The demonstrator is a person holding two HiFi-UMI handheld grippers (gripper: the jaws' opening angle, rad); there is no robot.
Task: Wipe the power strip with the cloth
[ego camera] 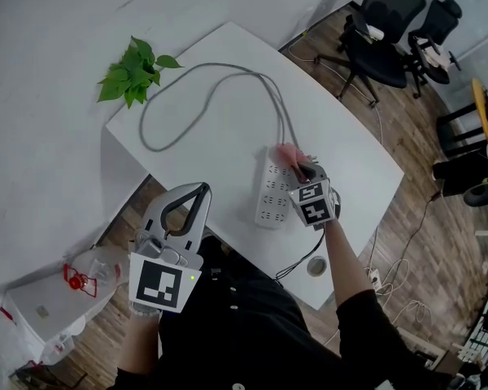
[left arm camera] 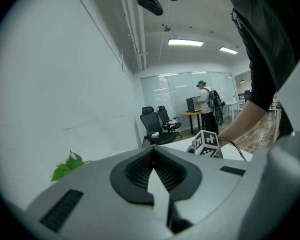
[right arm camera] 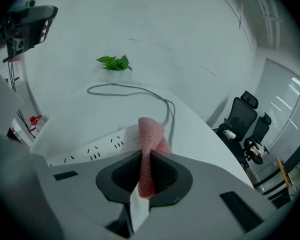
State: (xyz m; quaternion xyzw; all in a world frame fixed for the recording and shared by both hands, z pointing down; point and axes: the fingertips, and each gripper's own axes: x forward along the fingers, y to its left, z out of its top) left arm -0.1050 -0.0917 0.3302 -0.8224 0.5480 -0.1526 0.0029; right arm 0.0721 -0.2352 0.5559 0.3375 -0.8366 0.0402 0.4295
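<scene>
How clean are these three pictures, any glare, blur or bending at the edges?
Head view: even light, sharp, table edges bowed by the wide lens. Left gripper view: round fisheye frame, black corners, ceiling light blown out. Right gripper view: same black corners, cloth crisp, plant small yet clear.

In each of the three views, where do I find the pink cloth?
Head view: pink cloth right of centre, over the power strip's far end, ahead of the right gripper.
Left gripper view: not in it.
Right gripper view: centre, clamped in that gripper.
Shared landmark: the green plant, in all three.
</scene>
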